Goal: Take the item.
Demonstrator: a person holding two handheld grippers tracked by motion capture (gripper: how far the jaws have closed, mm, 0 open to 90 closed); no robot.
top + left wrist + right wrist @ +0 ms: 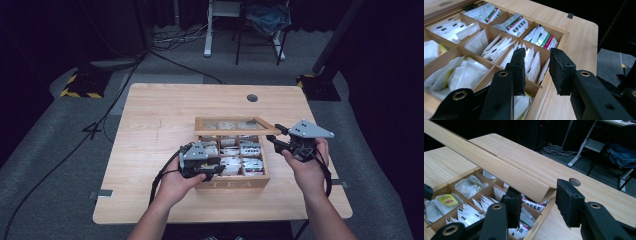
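Where both jaws gape, raised lid (499, 170) corner between right tool (537, 202).

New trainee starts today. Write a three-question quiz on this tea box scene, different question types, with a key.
1. True or false: the lid of the tea box is shut flat.
2. Multiple choice: the right tool is
A. shut on a tea bag
B. open, at the lid's corner
C. resting on the floor
3. Fill in: the left tool is open above the box's ____ packets.

Key:
1. False; the lid is raised.
2. B
3. white
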